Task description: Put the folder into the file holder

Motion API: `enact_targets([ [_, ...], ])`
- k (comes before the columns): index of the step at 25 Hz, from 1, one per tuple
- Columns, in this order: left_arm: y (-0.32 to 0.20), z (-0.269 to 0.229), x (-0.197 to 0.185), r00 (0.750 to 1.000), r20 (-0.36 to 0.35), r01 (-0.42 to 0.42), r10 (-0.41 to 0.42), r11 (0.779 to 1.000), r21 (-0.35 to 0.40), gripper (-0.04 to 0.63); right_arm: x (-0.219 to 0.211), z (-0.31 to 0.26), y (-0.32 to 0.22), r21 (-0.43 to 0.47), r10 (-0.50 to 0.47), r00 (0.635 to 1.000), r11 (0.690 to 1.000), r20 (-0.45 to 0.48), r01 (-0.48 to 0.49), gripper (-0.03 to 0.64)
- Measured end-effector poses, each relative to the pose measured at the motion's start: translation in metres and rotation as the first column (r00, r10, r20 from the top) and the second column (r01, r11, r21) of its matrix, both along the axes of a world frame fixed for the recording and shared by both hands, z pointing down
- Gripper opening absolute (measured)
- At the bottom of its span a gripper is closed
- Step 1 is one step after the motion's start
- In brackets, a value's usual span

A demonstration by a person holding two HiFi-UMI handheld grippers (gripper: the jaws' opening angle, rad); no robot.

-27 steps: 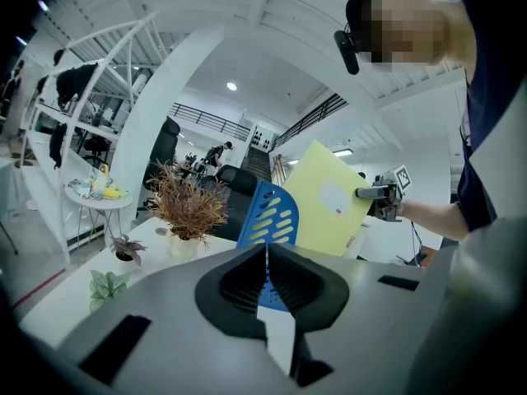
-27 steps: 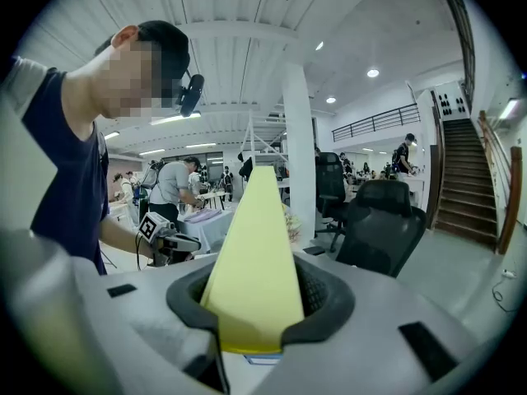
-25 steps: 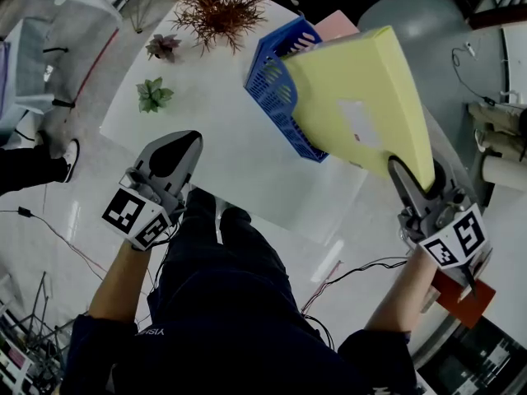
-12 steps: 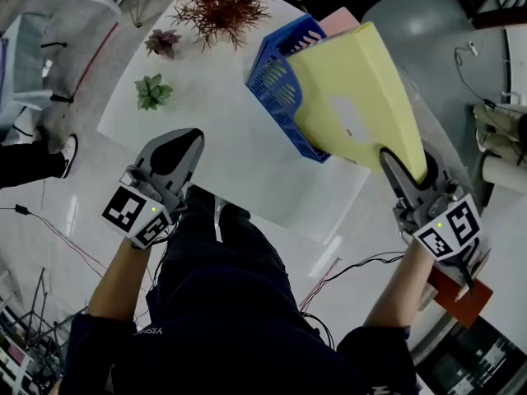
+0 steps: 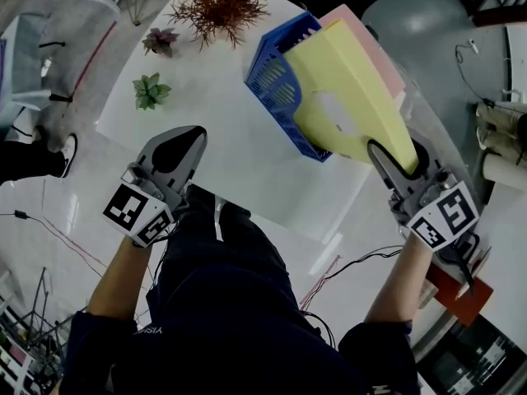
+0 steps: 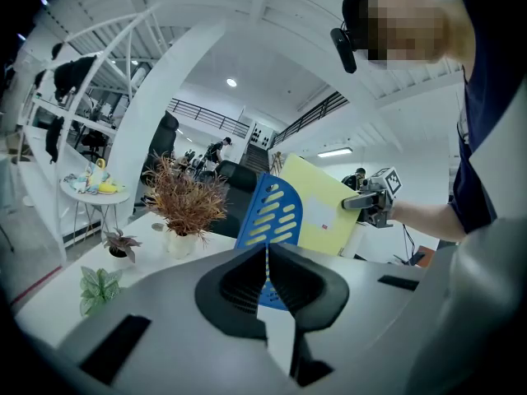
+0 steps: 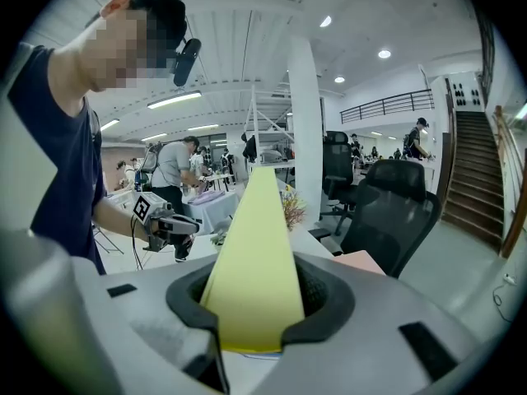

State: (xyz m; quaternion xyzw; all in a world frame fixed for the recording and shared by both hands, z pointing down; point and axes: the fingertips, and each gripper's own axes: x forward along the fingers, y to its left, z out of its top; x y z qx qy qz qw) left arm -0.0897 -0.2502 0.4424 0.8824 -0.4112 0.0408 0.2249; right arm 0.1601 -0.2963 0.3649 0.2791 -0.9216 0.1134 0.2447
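Observation:
A large yellow folder [image 5: 350, 97] slants down with its far corner inside the blue perforated file holder [image 5: 276, 89] on the white table [image 5: 222, 155]. My right gripper [image 5: 395, 159] is shut on the folder's near corner. In the right gripper view the folder [image 7: 255, 262] fills the gap between the jaws of that gripper [image 7: 259, 303]. My left gripper [image 5: 177, 151] hovers at the table's near edge, shut and holding nothing. The left gripper view shows its pads together [image 6: 266, 274], with the holder [image 6: 276, 212] and the folder [image 6: 317, 212] straight ahead.
A pink folder [image 5: 375, 44] shows behind the yellow one. A dried reddish plant [image 5: 218, 2], a small purple plant [image 5: 160, 39] and a green succulent [image 5: 148, 93] stand at the table's far left. An orange object [image 5: 465, 299] lies on the floor at the right.
My right gripper has come down and to the left with the yellow folder. The folder now lies lower and flatter against the holder, uncovering the pink folder behind it. The left gripper has stayed put.

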Motion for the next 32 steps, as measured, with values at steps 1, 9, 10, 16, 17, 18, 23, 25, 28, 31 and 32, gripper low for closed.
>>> enact_targets([
  [1,0.000,0.000,0.000,1.000,0.000,0.001,-0.001,1.000,0.000,0.037,-0.001,0.002,-0.001,-0.003,-0.002,1.000,1.000,-0.004,0.002,0.161],
  [9,-0.001,0.005,0.001,1.000,-0.004,0.001,-0.001,1.000,-0.008,0.037,-0.006,0.015,-0.005,-0.025,-0.003,1.000,1.000,-0.020,0.003,0.163],
  [10,-0.001,0.006,0.002,1.000,-0.004,0.000,0.000,1.000,-0.009,0.037,-0.007,0.017,-0.006,-0.028,-0.004,1.000,1.000,-0.023,0.003,0.163],
  [16,-0.004,0.006,0.007,1.000,-0.008,-0.009,0.008,1.000,-0.008,0.037,-0.011,0.021,-0.010,-0.031,-0.005,1.000,1.000,-0.021,0.004,0.166],
  [17,-0.004,0.006,0.008,1.000,-0.008,-0.010,0.010,1.000,-0.008,0.037,-0.012,0.021,-0.010,-0.031,-0.007,1.000,1.000,-0.021,0.007,0.167],
  [18,-0.005,0.006,0.009,1.000,-0.008,-0.013,0.012,1.000,-0.008,0.037,-0.014,0.021,-0.010,-0.030,-0.010,1.000,1.000,-0.020,0.010,0.169],
  [23,-0.004,0.003,0.017,1.000,-0.008,-0.027,0.026,1.000,-0.007,0.037,-0.022,0.019,-0.012,-0.011,-0.013,1.000,1.000,-0.005,0.013,0.176],
  [25,-0.004,0.001,0.020,0.999,-0.007,-0.031,0.031,0.999,-0.005,0.037,-0.024,0.019,-0.013,-0.003,-0.009,1.000,1.000,0.004,0.009,0.176],
  [28,-0.004,0.001,0.021,0.999,-0.003,-0.036,0.036,0.999,-0.004,0.037,-0.025,0.020,-0.015,0.007,0.002,1.000,1.000,0.021,-0.002,0.179],
  [31,-0.004,0.002,0.022,0.999,0.003,-0.040,0.040,0.999,-0.005,0.037,-0.025,0.020,-0.015,0.016,0.010,0.999,1.000,0.034,-0.011,0.184],
  [32,-0.004,0.002,0.023,0.999,0.004,-0.042,0.042,0.999,-0.005,0.037,-0.025,0.020,-0.015,0.018,0.014,0.999,1.000,0.038,-0.015,0.189],
])
